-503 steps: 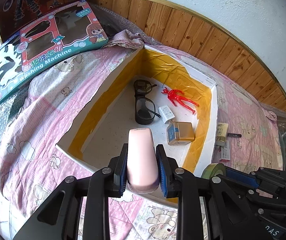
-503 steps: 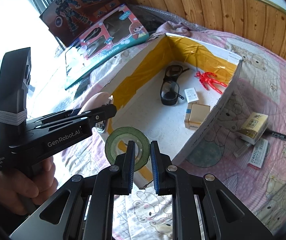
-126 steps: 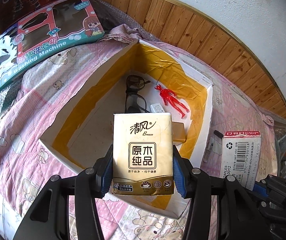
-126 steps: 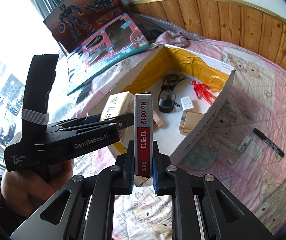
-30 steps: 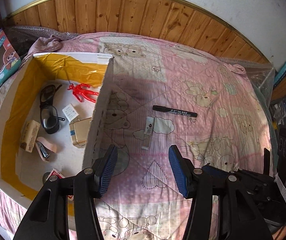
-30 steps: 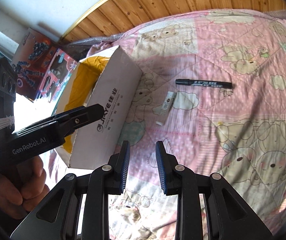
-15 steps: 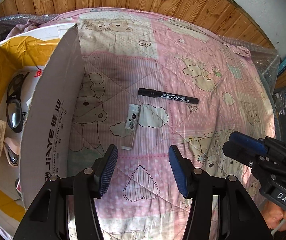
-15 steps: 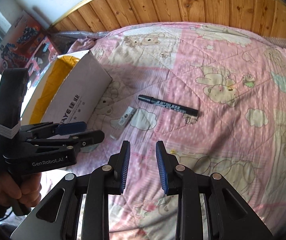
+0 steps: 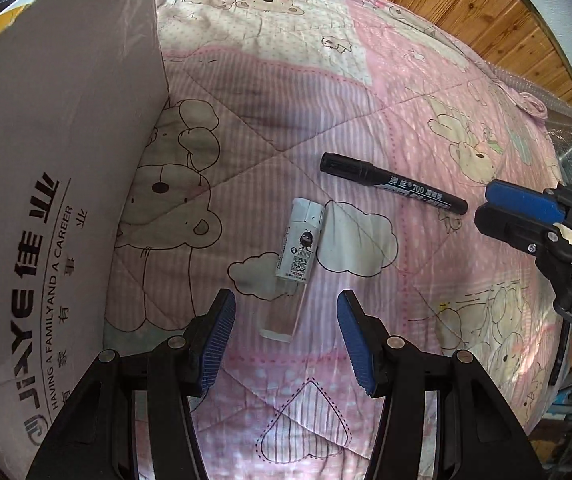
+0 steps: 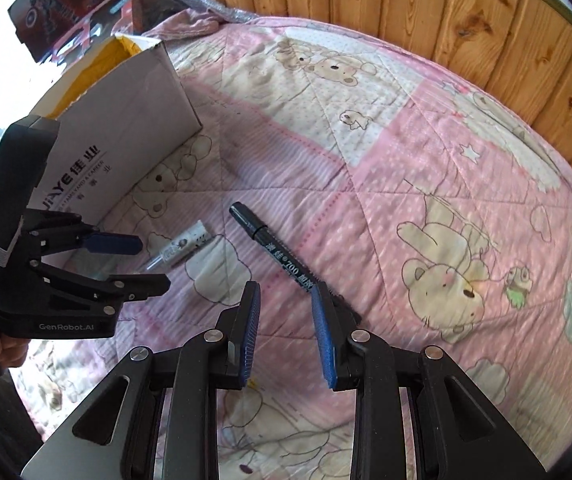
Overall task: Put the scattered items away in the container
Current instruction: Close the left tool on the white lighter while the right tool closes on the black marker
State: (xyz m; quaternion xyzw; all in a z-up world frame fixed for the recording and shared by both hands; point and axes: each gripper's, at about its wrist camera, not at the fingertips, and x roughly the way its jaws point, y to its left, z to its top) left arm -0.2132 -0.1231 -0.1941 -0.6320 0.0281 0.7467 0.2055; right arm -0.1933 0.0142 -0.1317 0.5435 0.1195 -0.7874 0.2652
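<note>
Lying loose: two items rest on the pink bear-print quilt (image 9: 269, 92), outside the cardboard box (image 9: 53, 184).
Small white pack: a slim pack (image 9: 300, 248) with a printed label and a clear end lies flat just ahead of the left gripper (image 9: 283, 318), between the lines of its two blue pads and near the box's outer wall.
Black marker: the marker (image 10: 275, 250) lies flat with its cap end towards the box; it is near the white pack but not touching it.
Left gripper: jaws spread wide, nothing between them; it hovers low over the clear end of the pack.
Right gripper: the right gripper (image 10: 288, 330) has its jaws spread and empty, with the marker's near end running down between the tips.
Box: it stands at the left, its grey printed wall facing the items, yellow tape showing along the inside of its top edge.
Surroundings: wood panelling (image 10: 466, 12) runs behind the quilt; toy boxes (image 10: 69, 8) sit beyond the box.
</note>
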